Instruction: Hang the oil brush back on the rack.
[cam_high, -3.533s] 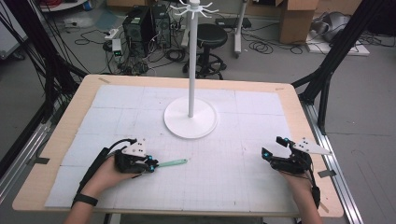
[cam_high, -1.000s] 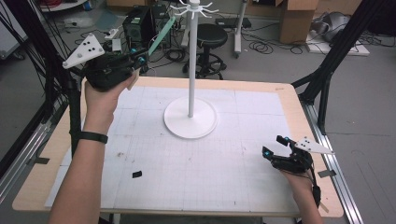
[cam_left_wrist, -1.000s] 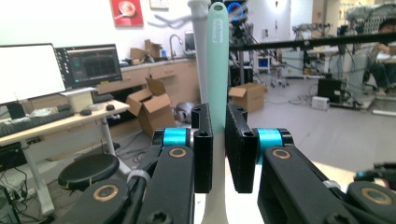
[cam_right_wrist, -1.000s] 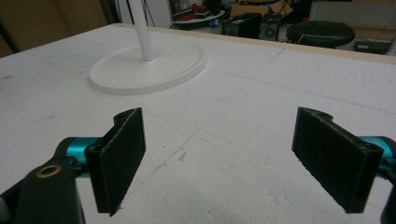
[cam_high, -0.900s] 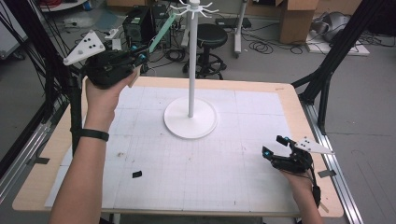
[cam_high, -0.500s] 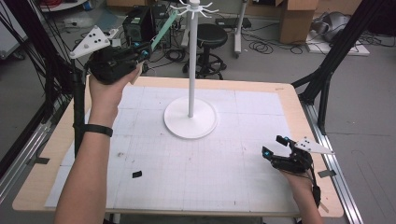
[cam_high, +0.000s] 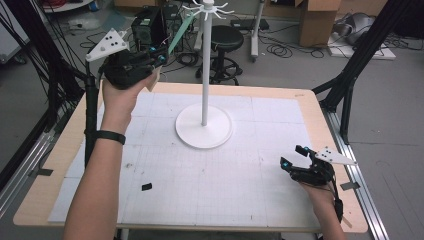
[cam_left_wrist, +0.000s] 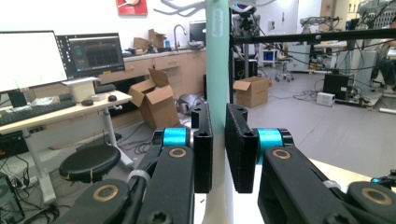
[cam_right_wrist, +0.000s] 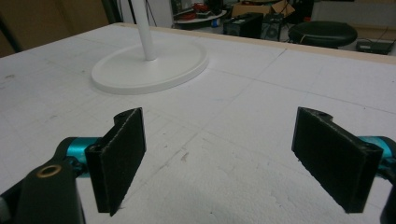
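Two grippers at a desk under a white gridded mat. Left gripper raised high above the far left corner, pinching a slim mint-green stick by its lower end, tip slanted up toward the hooked crown of a tall white stand; probably held so to hang or thread the stick on a hook. Round base of the stand near the middle of the far edge. Right gripper resting low by the near right corner, spread wide and empty, seemingly parked out of the way. Small black scrap toward the near left. From the left gripper view: pads clamped on the stick, hooks blurred just above. From the right gripper view: pads well apart over bare mat.
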